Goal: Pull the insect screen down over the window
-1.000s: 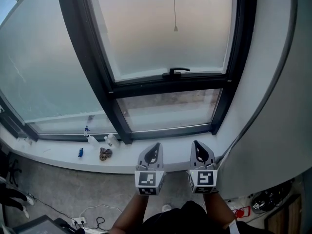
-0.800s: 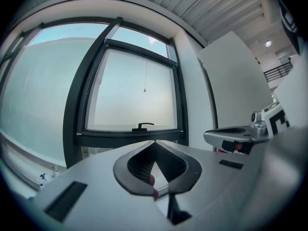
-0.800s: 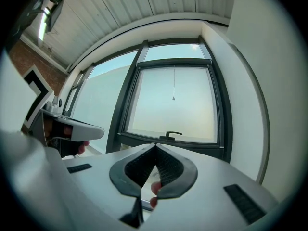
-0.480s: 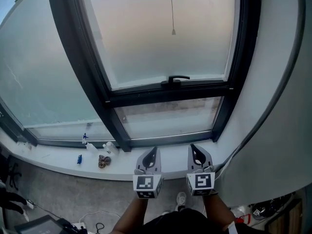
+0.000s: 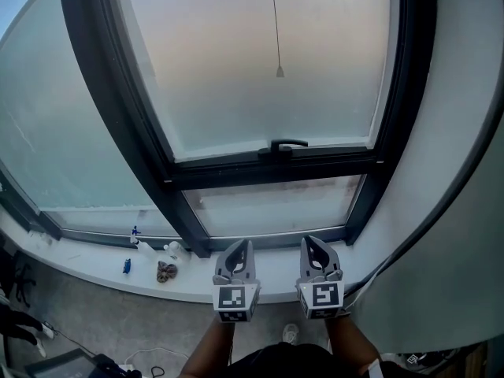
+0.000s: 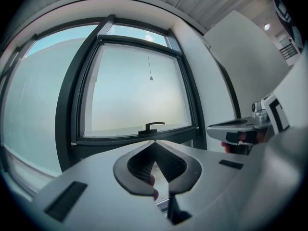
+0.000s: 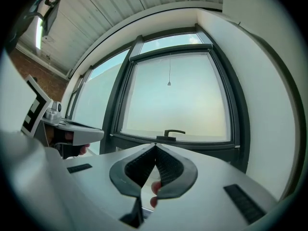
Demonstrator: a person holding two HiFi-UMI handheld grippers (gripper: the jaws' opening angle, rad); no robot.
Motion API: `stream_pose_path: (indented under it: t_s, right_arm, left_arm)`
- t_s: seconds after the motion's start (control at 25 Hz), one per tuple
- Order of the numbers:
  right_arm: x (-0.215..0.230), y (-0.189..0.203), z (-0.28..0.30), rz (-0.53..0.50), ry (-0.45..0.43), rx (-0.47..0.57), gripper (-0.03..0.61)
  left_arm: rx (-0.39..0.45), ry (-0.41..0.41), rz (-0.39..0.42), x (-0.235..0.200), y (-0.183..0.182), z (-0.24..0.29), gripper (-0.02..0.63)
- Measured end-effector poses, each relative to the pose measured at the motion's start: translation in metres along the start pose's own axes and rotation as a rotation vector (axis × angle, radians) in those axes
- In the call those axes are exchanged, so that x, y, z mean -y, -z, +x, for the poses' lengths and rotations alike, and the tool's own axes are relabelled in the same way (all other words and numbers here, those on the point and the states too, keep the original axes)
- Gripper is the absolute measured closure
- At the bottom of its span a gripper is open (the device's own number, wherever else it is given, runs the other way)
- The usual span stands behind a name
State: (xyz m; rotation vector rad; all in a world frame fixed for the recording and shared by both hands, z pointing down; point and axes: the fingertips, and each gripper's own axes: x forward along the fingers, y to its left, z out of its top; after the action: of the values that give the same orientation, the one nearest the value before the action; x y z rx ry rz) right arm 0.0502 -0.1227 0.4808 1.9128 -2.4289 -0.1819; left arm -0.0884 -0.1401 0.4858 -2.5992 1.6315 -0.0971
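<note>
A dark-framed window [image 5: 157, 156] with frosted panes fills the head view. A thin pull cord with a small weight [image 5: 279, 71] hangs in front of the upper pane, above the black window handle [image 5: 287, 144]. Both grippers are held low, side by side, in front of the sill and pointing at the window. My left gripper [image 5: 244, 245] is shut with nothing in it, and so is my right gripper [image 5: 311, 241]. The left gripper view shows its closed tips [image 6: 154, 142] under the handle [image 6: 151, 126] and cord weight [image 6: 150, 78]. The right gripper view shows closed tips [image 7: 155, 145], handle [image 7: 173, 132] and weight [image 7: 169, 83].
The white windowsill [image 5: 94, 270] carries small bottles [image 5: 172, 250], a blue item [image 5: 127, 266] and a brownish clump [image 5: 165, 272] at the left. A white wall [image 5: 449, 211] stands close on the right. Cables lie on the floor [image 5: 142, 365] below.
The head view has tilted upward, so the window sits lower and larger in frame and the cord weight has dropped in the picture. Both grippers stay shut and side by side, slightly lower in frame.
</note>
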Motion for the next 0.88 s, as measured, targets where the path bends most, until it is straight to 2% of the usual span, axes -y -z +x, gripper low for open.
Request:
stream_pose_path:
  t_s: [0.16,0.4,0.56,0.72,0.88]
  right_arm:
    - [0.01,0.004,0.02,0.007,-0.018,0.003,0.575]
    - [0.023,0.007,0.041,0.007,-0.057,0.0,0.575]
    - [0.029,0.009,0.053,0.016,-0.066,-0.003,0.575]
    - [0.032,0.011,0.063,0.027,-0.072,-0.004,0.575]
    - [0.033,0.017,0.076,0.038,-0.067,-0.019,0.575]
  left_arm:
    - [-0.009,-0.002,0.009,0.001,0.002,0.022,0.612]
    - [-0.011,-0.03,-0.031,0.0,0.002,0.05,0.612]
    - [-0.026,-0.073,0.014,-0.016,0.009,0.061,0.612]
    - [-0.063,-0.114,-0.032,-0.031,0.013,0.065,0.612]
    - [-0.062,-0.096,-0.048,-0.034,0.015,0.075,0.612]
